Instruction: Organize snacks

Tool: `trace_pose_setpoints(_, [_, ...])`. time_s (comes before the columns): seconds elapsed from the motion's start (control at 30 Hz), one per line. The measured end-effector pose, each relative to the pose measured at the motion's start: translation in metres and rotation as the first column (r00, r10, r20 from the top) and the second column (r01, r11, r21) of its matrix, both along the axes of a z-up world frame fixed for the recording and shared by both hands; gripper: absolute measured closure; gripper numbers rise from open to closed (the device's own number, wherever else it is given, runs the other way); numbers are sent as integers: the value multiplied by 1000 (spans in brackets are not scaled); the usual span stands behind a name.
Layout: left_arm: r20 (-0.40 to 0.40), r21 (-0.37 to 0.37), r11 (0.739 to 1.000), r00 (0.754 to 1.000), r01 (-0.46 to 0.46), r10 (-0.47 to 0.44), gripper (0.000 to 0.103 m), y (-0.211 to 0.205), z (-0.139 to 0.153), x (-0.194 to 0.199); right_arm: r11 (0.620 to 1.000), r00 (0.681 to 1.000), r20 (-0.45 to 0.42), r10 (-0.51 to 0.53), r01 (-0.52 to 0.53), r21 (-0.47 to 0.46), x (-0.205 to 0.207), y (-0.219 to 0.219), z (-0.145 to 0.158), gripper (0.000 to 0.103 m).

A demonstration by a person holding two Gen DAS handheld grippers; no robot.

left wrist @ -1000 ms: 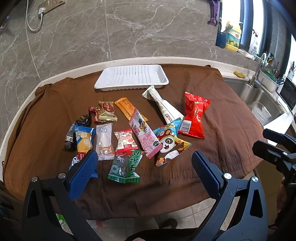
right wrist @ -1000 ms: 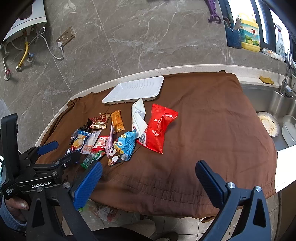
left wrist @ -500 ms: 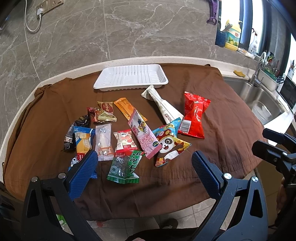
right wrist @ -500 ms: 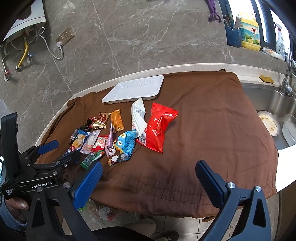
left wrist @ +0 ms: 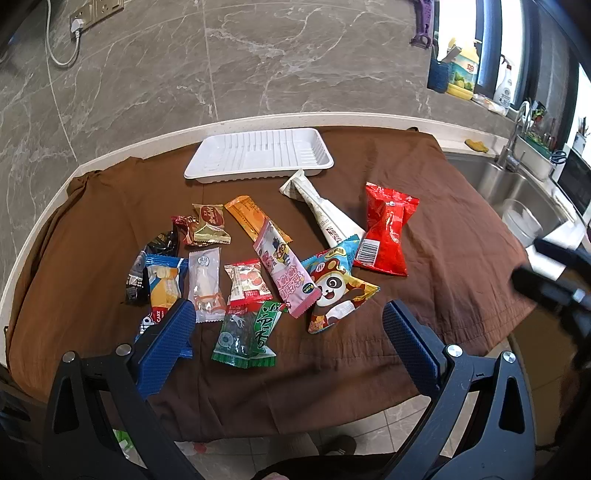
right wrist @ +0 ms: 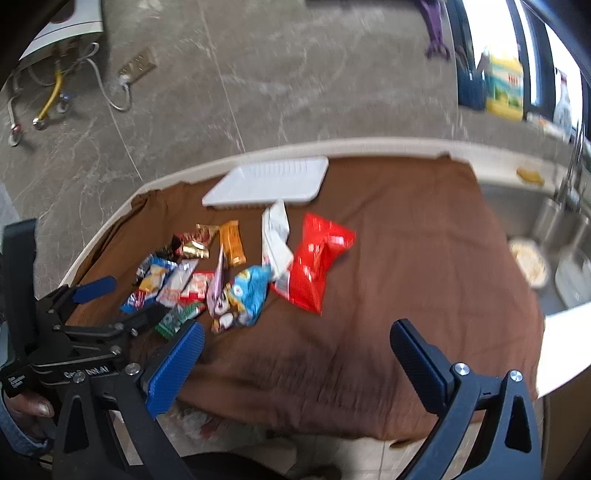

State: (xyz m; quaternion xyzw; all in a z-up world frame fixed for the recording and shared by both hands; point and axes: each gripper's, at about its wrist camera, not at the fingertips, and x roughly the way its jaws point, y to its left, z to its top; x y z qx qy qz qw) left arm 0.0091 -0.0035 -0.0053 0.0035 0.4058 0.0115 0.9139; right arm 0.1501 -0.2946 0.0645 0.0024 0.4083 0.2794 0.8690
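Observation:
Several snack packets lie scattered on a brown cloth (left wrist: 443,229): a red bag (left wrist: 386,230), a panda packet (left wrist: 334,286), a pink packet (left wrist: 286,267), a green packet (left wrist: 247,332), an orange bar (left wrist: 251,218) and a white cone wrapper (left wrist: 325,212). An empty white tray (left wrist: 258,155) sits behind them; it also shows in the right wrist view (right wrist: 269,181). My left gripper (left wrist: 288,343) is open and empty at the cloth's front edge, near the green packet. My right gripper (right wrist: 295,354) is open and empty, in front of the cloth, right of the red bag (right wrist: 317,258).
A steel sink (left wrist: 517,199) with a tap lies right of the cloth. Bottles (left wrist: 461,72) stand on the sill behind it. A marble wall with a socket (left wrist: 96,9) backs the counter. A bowl (right wrist: 528,262) sits in the sink.
The right wrist view is blurred and tilted upward; my right gripper has moved, and looks blurred at the left wrist view's right edge. The left gripper and the snacks have stayed still.

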Motion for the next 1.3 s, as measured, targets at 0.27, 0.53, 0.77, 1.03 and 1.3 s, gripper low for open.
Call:
trace_pose_setpoints(0.27, [41,-32,999,999,4,-3,0,3,6,-4,995,951,290,-103,97,34,-10,-18,44,0])
trace_pose_setpoints(0.53, [58,-26,1000,998,7,-5,0,3,10,-6,996,968,247,-42,62,-71,-9,-4,22,0])
trace_pose_setpoints(0.77, [46,-18,1000,999,11,-10,0,3,8,-7,997,987,159,10,2,-77,-12,4,9,0])
trace_pose_setpoints(1.03, [36,-6,1000,999,-3,3,0,5,6,-6,998,993,113,28,-21,-66,-14,9,2,0])
trace_pose_setpoints(1.3, [35,0,1000,999,-24,24,0,9,5,-6,998,996,89,28,-23,-63,-13,11,0,0])
